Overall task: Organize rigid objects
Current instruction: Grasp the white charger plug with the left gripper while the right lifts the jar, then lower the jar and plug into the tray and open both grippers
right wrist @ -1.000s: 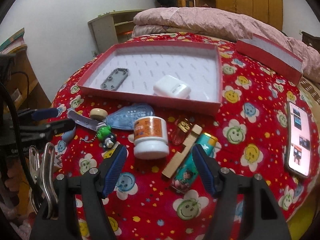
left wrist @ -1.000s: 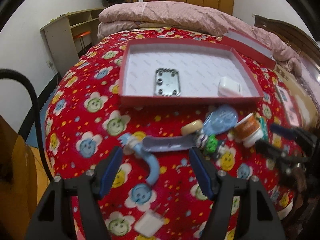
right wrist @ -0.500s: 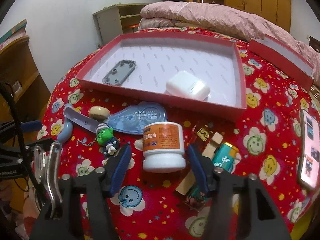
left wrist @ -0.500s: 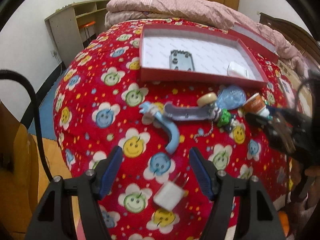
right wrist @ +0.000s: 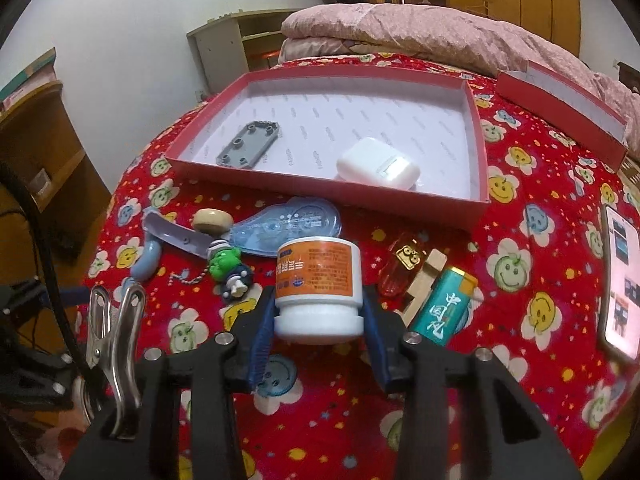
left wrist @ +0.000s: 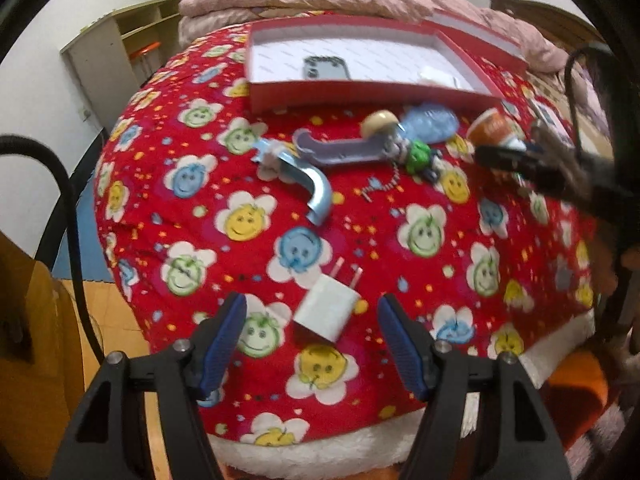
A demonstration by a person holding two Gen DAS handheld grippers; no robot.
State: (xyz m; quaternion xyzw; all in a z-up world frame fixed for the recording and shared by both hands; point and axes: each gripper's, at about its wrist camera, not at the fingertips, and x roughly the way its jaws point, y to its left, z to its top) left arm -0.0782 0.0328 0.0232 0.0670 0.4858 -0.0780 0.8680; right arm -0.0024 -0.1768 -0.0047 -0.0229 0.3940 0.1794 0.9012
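Meanwhile, on the bed: a red smiley-print blanket [right wrist: 520, 360] is carrying a scatter of small objects.
Right gripper [right wrist: 318, 332]: its blue fingers [right wrist: 260, 344] are closing around the white lid end of an orange-labelled jar [right wrist: 318, 284], which is lying upside down between them; the pads are looking pressed against the lid.
Left gripper [left wrist: 312, 344]: its fingers are standing spread and closing slightly, with a white plug adapter [left wrist: 326, 310] lying between them, untouched.
Red box [right wrist: 476, 148]: it is sitting farther up the bed, holding a grey plate [right wrist: 249, 145] and a white earbud case [right wrist: 378, 164].
Beside the jar: a correction-tape dispenser [right wrist: 292, 222], a green figure keychain [right wrist: 228, 266], a teal lighter [right wrist: 440, 308] and a wooden clip [right wrist: 424, 280] are lying close by.
Far right: a phone [right wrist: 622, 280] is resting near the blanket's edge.
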